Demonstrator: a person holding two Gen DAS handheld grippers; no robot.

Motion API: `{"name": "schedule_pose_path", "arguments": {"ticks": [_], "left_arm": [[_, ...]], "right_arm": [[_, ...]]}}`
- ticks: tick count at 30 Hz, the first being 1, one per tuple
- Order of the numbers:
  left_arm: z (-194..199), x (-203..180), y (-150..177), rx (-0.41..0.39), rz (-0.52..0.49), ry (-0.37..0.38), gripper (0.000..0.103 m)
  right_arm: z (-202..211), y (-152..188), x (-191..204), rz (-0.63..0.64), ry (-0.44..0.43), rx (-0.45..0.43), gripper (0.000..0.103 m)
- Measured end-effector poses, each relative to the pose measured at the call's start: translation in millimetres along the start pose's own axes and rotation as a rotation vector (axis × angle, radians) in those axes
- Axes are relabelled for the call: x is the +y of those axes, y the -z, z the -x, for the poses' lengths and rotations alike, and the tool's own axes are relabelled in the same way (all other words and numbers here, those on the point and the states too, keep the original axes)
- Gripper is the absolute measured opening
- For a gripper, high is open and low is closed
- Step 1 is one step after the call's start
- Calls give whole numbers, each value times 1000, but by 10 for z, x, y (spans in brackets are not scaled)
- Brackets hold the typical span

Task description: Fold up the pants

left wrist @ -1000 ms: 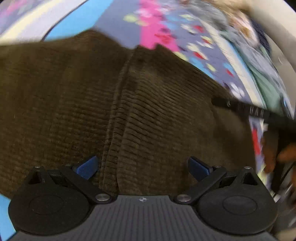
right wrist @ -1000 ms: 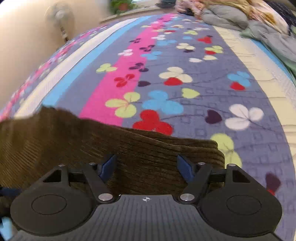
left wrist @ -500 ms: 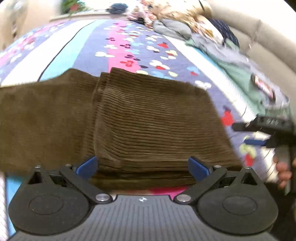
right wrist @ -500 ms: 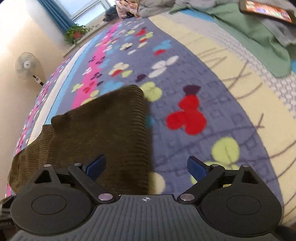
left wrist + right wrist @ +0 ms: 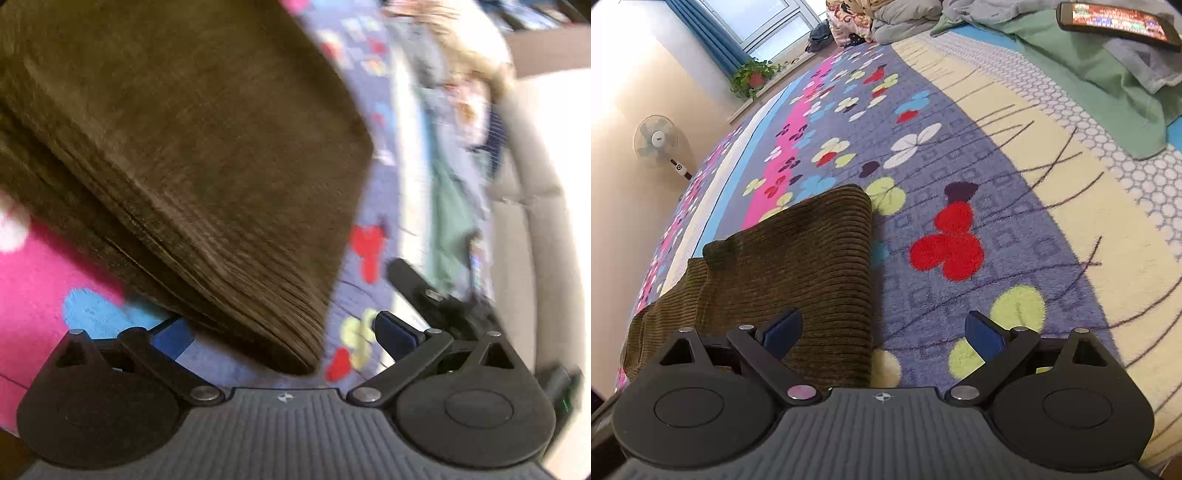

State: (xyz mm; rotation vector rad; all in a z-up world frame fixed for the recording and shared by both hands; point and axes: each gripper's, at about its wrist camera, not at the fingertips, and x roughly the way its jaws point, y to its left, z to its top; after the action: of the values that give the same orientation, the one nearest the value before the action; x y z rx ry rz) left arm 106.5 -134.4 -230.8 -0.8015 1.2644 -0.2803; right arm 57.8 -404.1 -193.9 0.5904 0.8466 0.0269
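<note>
While both fingers spread, folded pants [image 5: 798, 273] lie under right's left finger [image 5: 783, 328]; left view blurred.

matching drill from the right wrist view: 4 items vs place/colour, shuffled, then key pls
Items:
1. pants
2. phone
3. fan
4. potted plant

Descriptions:
A. on the windowsill, by the blue curtain
B. brown corduroy, folded, on the flowered blanket
C. against the wall at far left
D. screen lit, lying on the green cloth at upper right

Pairs: 1-B, 2-D, 3-C, 4-A
</note>
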Motion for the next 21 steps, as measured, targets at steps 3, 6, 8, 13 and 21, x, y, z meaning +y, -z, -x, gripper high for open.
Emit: {"name": "schedule_pose_path", "arguments": {"ticks": [3, 6, 8, 13, 21], "left_arm": [[-60, 38, -7, -26, 67, -20, 103], [-35, 32, 3, -19, 36, -12, 103], [8, 96, 0, -1, 36, 15, 103], [127, 262, -123, -21, 142, 20, 103], [206, 294, -159, -22, 194, 22, 103]], "right_arm": [[-109, -26, -91, -33, -35, 19, 95], [-190, -33, -126, -51, -48, 48, 95], [-202, -11, -117, -35, -58, 82, 95], [-112, 258, 0, 40, -127, 138, 83], [-158, 290, 99, -135, -196, 205, 28]]}}
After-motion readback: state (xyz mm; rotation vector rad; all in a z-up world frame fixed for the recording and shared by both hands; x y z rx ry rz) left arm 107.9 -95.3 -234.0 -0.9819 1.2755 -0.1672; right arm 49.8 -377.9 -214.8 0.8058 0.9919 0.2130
